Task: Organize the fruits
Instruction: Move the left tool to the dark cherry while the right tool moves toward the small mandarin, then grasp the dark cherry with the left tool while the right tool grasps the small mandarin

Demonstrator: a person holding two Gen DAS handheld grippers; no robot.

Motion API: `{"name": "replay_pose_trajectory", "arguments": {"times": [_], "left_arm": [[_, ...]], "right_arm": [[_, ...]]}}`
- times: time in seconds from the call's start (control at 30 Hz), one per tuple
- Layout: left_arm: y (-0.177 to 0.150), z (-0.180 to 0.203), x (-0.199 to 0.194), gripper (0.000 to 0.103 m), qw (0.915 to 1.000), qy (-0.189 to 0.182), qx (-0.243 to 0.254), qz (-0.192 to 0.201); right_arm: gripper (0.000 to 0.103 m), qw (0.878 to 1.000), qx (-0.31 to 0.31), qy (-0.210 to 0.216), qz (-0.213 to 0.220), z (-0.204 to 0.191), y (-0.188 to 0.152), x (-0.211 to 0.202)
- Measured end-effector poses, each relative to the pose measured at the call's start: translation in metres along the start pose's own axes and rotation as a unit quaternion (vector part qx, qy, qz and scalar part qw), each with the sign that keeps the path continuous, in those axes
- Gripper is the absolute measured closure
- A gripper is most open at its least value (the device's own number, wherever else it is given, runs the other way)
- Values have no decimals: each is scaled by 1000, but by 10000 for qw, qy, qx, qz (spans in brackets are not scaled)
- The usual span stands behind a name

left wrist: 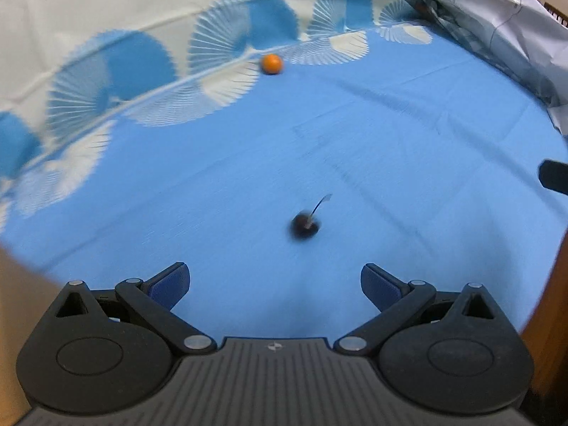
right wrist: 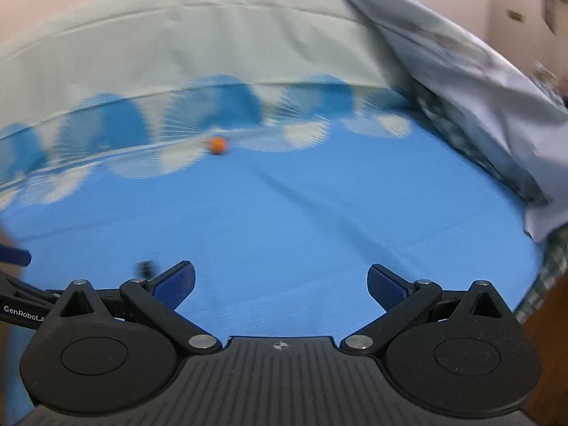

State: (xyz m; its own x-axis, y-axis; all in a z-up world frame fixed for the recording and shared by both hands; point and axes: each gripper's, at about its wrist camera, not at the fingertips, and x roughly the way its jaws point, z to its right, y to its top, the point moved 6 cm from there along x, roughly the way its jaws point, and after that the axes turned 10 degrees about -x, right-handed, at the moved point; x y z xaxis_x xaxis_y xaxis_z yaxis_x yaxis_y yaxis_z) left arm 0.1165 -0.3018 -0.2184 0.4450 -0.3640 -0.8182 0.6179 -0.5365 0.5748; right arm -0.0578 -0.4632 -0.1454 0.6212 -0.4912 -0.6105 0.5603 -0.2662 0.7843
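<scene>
Cherry [left wrist: 305,225] shows clearly only in left view; both hand-held grippers [left wrist: 275,284] [right wrist: 280,284] gape empty.

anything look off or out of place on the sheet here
Nothing damaged or spilled. The only oddity: two fruits lie loose and far apart on the sheet, an orange by the patterned border and a dark stemmed cherry near the left tool.

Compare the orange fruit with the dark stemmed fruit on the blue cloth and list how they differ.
The orange fruit is bright orange; the dark fruit looks almost black. The dark fruit shows a thin stem sticking up; no stem shows on the orange fruit. The orange fruit lies far off by the fan-patterned border, the dark fruit just ahead of the open left gripper. Both are small, round and rest on the cloth.
</scene>
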Motion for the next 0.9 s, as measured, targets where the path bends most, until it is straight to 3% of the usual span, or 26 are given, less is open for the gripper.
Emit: {"name": "replay_pose_trajectory", "arguments": {"times": [0.2,0.27,0.3,0.4,0.47,0.67,0.77,0.9], "left_arm": [[14,20,65,10,9997,-129,174,-126],[14,22,80,28,9992,-204,259,-207],[14,22,88,47,9989,-248,264,-296],[17,14,93,74,9986,-486,-81,-201],[21,6,95,74,9978,-530,-292,-259],[38,-37,81,74,9973,-151,-723,-48],[50,-67,71,74,9934,90,-1147,21],[61,-106,67,74,9852,456,-1651,19]], "right_arm": [[1,9986,393,-145,-315,42,-7,77],[1,9986,371,-151,-340,47,-7,99],[1,9987,348,-139,-346,48,-5,111],[1,9991,241,-71,-350,49,1,141],[1,9993,153,-8,-335,45,7,156],[1,9980,-293,558,67,8,42,209],[1,9944,-477,882,337,-27,77,243],[1,9916,-263,1169,487,-72,132,299]]}}
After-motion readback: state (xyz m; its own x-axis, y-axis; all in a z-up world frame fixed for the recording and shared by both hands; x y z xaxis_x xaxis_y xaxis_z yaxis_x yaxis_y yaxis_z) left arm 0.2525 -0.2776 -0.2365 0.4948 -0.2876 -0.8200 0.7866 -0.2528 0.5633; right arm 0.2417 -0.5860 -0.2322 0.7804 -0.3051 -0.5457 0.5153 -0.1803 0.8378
